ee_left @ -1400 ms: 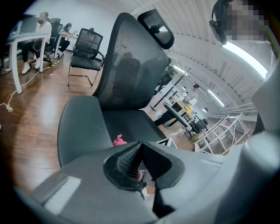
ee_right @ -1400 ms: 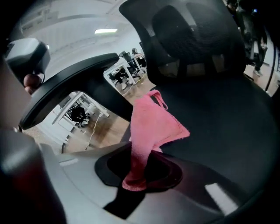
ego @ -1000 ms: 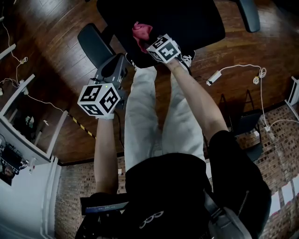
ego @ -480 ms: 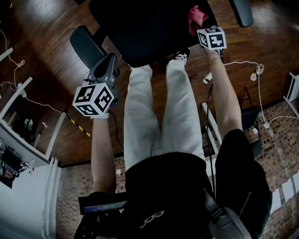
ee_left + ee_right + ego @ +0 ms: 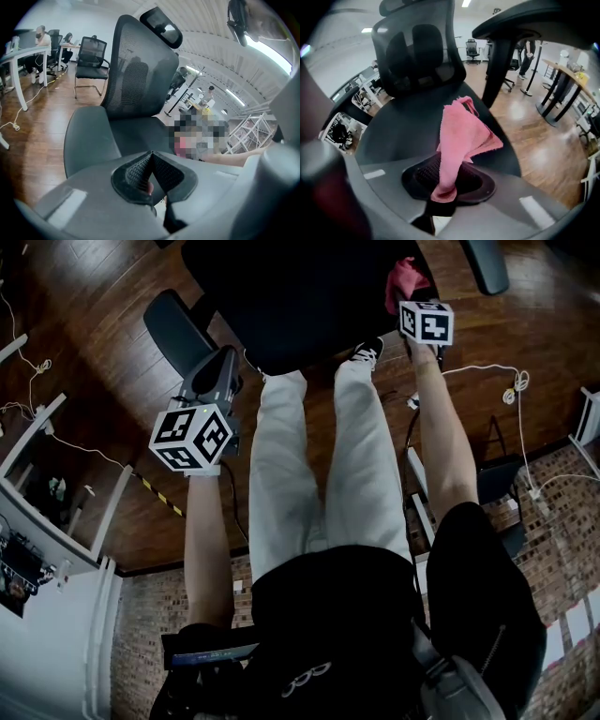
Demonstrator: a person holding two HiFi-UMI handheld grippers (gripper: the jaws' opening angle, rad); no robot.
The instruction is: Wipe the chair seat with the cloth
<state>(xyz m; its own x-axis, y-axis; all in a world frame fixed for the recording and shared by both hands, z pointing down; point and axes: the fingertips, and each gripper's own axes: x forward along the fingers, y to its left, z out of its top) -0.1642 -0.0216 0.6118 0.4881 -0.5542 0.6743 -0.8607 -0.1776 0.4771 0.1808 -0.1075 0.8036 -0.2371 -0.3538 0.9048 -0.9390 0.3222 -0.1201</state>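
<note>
Between the jaws of the right hand-held gripper (image 5: 445,187) there is the pink cloth (image 5: 461,136). The two jaws are pinching its lower end, and the rest of it stands out forward from them in loose folds. Just ahead of this hand-held gripper, under the cloth, lies the dark chair seat (image 5: 398,131). The cloth is over the part of the seat nearest to the jaws, but I cannot tell if it really touches the surface. Further ahead rises the mesh backrest (image 5: 417,51). To the right of the jaws stands an armrest post (image 5: 497,65), and beyond it the wooden floor (image 5: 534,117) is seen.

The left hand-held gripper (image 5: 151,157) has its jaws pressed together, tip against tip, and it holds nothing. It is off the seat, at the left side of the chair. Ahead of it and a little to the left is a grey armrest pad (image 5: 86,140), and past that are the seat and the backrest. In the head view the two hand-held grippers are well apart. The person's legs in light trousers (image 5: 319,465) are between them, with one shoe (image 5: 366,351) close to the near edge of the seat
</note>
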